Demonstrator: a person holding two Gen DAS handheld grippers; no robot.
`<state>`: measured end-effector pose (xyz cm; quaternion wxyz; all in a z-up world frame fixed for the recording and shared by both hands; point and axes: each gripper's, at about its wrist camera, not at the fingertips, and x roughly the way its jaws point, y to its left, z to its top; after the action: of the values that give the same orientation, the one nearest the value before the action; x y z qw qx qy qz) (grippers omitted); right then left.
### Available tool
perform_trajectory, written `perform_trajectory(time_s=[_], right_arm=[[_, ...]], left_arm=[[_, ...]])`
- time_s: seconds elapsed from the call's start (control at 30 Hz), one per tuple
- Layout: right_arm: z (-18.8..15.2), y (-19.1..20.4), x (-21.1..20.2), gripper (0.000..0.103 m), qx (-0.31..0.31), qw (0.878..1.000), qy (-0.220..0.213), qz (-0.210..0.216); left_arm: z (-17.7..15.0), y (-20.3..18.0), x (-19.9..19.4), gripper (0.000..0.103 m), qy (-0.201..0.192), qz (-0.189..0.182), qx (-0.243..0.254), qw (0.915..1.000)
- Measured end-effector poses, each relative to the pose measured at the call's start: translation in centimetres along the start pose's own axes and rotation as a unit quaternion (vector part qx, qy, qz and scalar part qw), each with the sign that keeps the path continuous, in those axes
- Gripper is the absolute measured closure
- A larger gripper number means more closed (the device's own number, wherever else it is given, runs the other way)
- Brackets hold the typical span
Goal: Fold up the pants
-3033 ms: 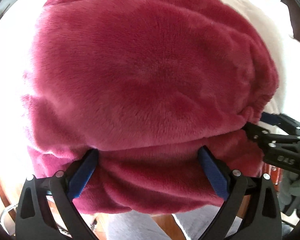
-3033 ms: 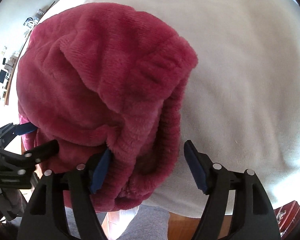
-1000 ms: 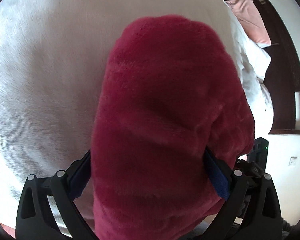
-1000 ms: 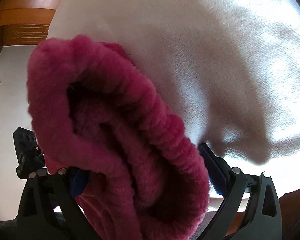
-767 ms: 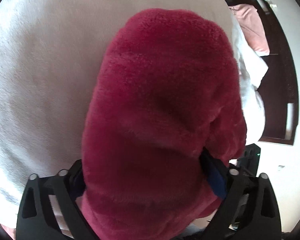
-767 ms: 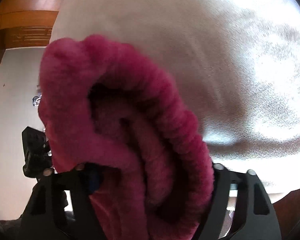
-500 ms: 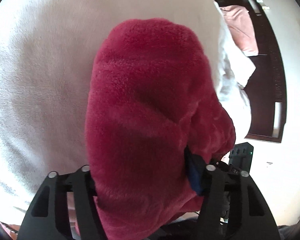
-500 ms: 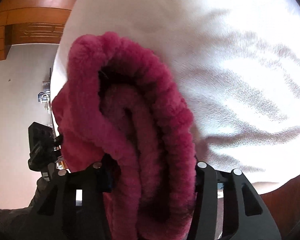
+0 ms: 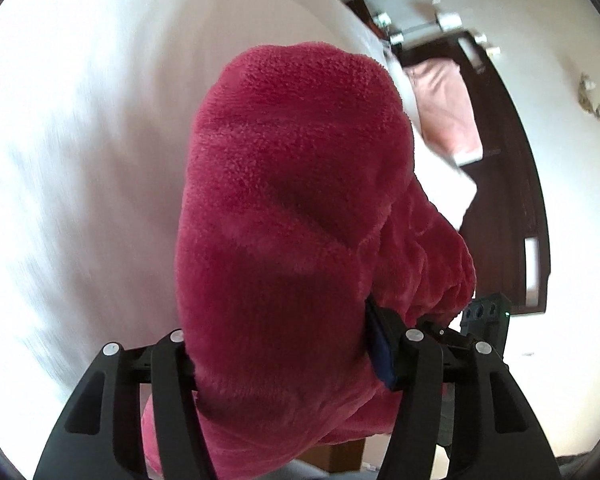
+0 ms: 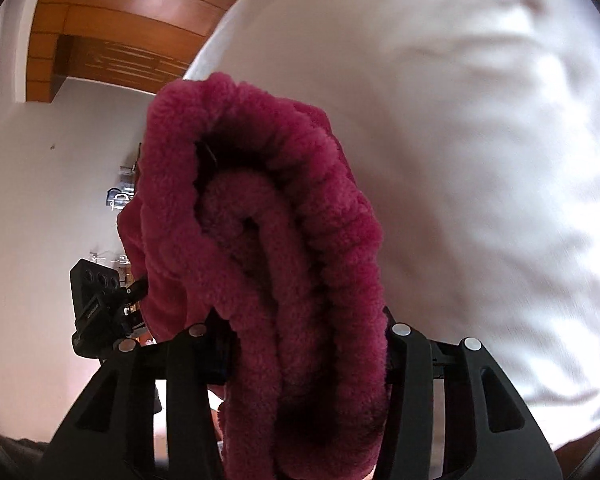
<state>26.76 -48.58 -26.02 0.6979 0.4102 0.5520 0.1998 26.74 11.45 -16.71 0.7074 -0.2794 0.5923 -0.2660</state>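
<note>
I am holding the folded red pants (image 9: 284,216) in the air above the white bed cover (image 9: 80,152), with the left gripper (image 9: 284,344) and the right gripper (image 10: 308,344) each clamping narrowly on a thick bundle of fleece. I am fearing that the inner layers (image 10: 260,240) are slipping out, because the pads are pressing only the outer fleece. The bed is giving wide free room, but its near edge (image 10: 580,420) is close under my right hand.
</note>
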Motion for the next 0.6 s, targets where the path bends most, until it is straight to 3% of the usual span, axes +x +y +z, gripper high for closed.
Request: perform_trajectory(time_s=[0.17, 0.33, 0.53, 0.6], right_arm=[[4.7, 3.6, 3.3, 0.055, -0.026, 1.000, -0.005, 0.000], [8.7, 6.0, 6.4, 0.055, -0.033, 0.999, -0.004, -0.015], [11.2, 6.6, 7.2, 0.055, -0.039, 0.998, -0.004, -0.047], [10.4, 5.1, 7.0, 0.055, -0.040, 0.997, -0.002, -0.059]], left_arm=[[5.7, 1.4, -1.3, 0.045, -0.038, 0.017, -0.002, 0.9991], [10.1, 2.3, -0.4, 0.045, -0.052, 0.029, -0.008, 0.9982], [13.6, 3.8, 1.6, 0.044, -0.050, 0.045, -0.013, 0.9976], [14.2, 4.3, 2.3, 0.044, -0.047, 0.051, -0.017, 0.9975]])
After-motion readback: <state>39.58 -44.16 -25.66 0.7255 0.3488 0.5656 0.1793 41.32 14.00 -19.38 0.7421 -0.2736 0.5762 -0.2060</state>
